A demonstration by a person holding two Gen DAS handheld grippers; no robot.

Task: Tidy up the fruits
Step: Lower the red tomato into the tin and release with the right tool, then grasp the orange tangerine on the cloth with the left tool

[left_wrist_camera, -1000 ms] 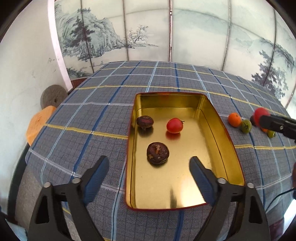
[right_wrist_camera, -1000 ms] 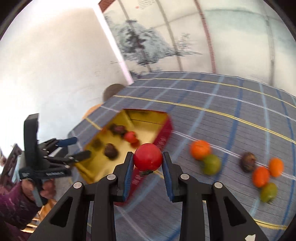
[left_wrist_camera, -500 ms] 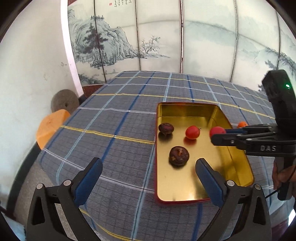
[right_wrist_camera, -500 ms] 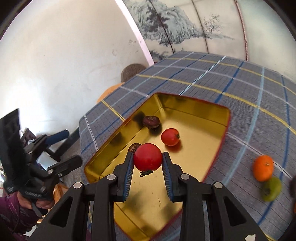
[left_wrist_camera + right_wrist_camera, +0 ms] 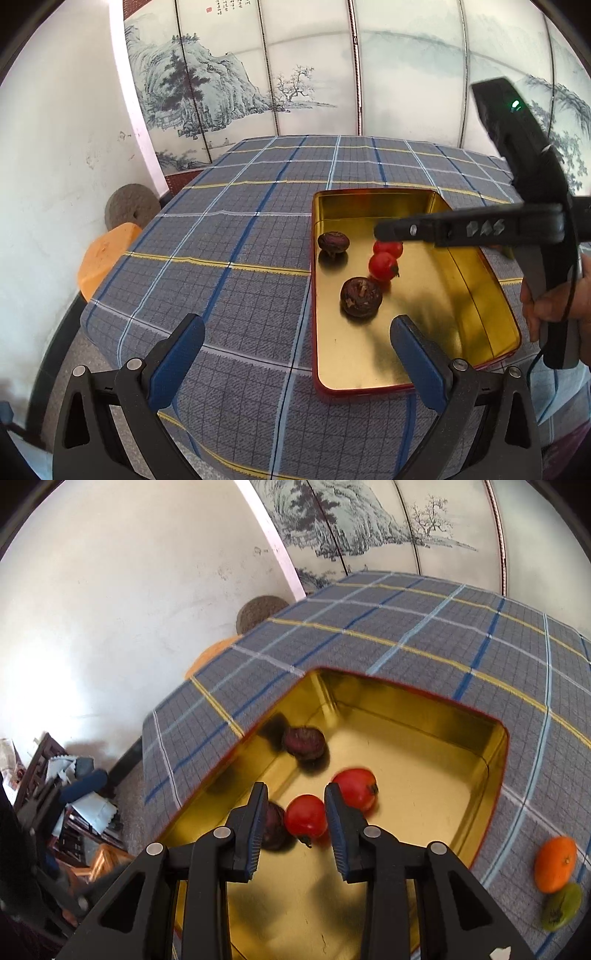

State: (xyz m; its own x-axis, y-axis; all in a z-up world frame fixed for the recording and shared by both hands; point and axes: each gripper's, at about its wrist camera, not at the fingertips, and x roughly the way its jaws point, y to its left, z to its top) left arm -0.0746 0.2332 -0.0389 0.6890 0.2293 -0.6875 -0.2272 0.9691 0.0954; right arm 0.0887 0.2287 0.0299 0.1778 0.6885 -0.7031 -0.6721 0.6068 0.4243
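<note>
The right gripper [image 5: 295, 827] hangs over the gold tray [image 5: 495, 760], fingers spread around a small red fruit [image 5: 306, 819] lying mid-tray. It looks round, smooth and soft, so pinch its sides gently. The left gripper [image 5: 295, 354] waits spread apart near the tray's front corner.

i see a gold rectangular metal tray [image 5: 476, 291] with red rim, two glossy red round fruits [image 5: 306, 816], and a grey-blue plaid tablecloth [image 5: 236, 236] with yellow lines.

Your 2 grippers, both spread.
Your left gripper [image 5: 297, 349] hangs low, jaws wide; your right gripper [image 5: 295, 821], in your hand [image 5: 550, 304], reaches across with jaws parted.
</note>
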